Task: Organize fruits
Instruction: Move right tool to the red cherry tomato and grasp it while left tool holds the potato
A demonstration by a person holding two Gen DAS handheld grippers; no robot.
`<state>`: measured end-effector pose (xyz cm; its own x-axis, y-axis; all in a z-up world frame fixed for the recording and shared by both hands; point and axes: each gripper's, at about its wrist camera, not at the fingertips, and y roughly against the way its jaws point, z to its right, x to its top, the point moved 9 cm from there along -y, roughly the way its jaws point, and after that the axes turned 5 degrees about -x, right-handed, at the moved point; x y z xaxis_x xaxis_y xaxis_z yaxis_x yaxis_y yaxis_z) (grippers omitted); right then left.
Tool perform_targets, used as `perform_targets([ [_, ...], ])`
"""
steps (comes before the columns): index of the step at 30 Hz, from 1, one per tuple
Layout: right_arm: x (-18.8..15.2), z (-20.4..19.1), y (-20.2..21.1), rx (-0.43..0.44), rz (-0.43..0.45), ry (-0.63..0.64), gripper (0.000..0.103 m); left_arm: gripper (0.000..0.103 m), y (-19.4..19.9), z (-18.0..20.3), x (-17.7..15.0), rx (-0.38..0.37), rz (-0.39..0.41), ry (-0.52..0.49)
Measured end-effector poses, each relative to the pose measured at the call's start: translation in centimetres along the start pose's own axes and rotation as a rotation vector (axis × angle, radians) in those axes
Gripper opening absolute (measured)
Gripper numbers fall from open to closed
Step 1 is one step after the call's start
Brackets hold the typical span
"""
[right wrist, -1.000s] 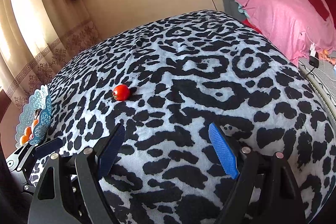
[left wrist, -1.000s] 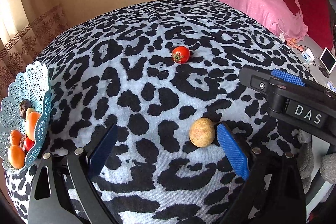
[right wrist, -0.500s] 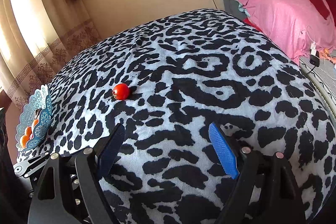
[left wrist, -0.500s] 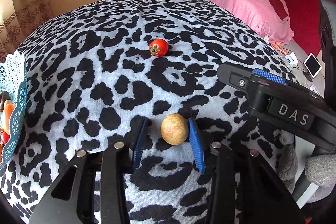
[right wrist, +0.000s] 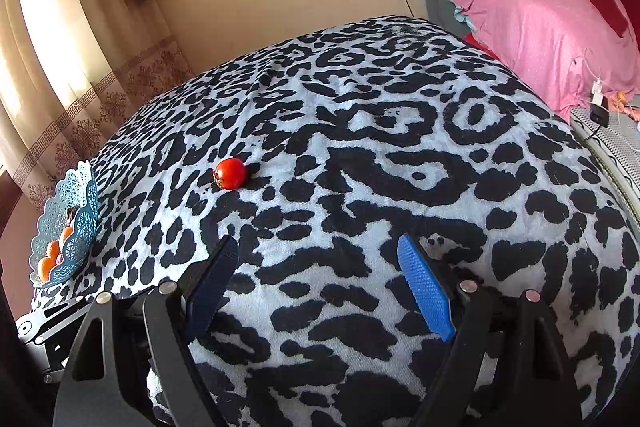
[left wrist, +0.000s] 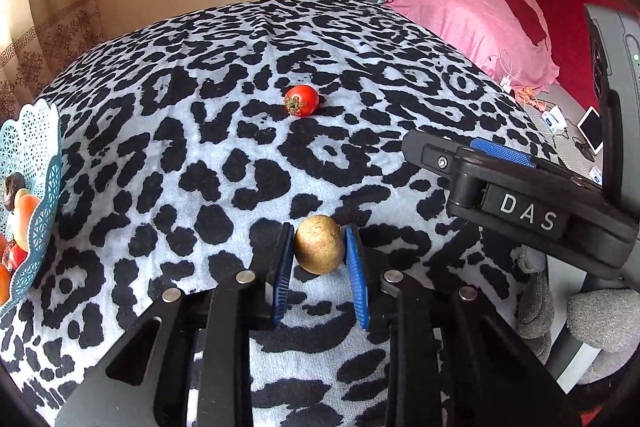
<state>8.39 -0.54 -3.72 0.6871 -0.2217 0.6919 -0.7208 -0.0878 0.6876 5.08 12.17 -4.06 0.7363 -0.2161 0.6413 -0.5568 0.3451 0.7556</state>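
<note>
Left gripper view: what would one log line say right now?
left gripper: shut on brown fruit | right gripper: open | tomato: on blanket | basket: left

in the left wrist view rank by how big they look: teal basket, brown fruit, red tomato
1. Teal lattice plastic basket, though cut off by the frame edge.
2. Round golden-brown fruit between the left gripper pads; nearness inflates it.
3. Small red tomato, farther away, so true size versus the fruit is unsure.

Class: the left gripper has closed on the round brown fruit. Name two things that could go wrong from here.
1. The brown fruit is round and pinched only near the left gripper's pad tips, so it may squirt out when lifted.
2. The teal basket already holds several fruits, so dropping another in might knock one out.
</note>
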Motion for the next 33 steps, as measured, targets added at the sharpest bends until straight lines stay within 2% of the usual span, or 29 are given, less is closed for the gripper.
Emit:
perform_targets([
  [11,-0.1,-0.1,-0.1,-0.006,0.004,0.01,0.081,0.026,1.8,-1.9,0.7,0.053,0.07,0.027],
  [19,1.5,-3.0,-0.1,0.035,-0.008,0.126,0.081,0.026,2.1,-3.5,0.5,0.071,0.094,0.066],
  [26,3.6,-7.0,-2.5,0.115,-0.05,0.21,0.058,0.026,2.4,-4.1,0.5,0.063,0.108,0.09],
  [33,3.9,-9.9,-4.8,0.143,-0.075,0.259,0.049,0.026,2.1,-5.3,0.0,0.068,0.104,0.123],
])
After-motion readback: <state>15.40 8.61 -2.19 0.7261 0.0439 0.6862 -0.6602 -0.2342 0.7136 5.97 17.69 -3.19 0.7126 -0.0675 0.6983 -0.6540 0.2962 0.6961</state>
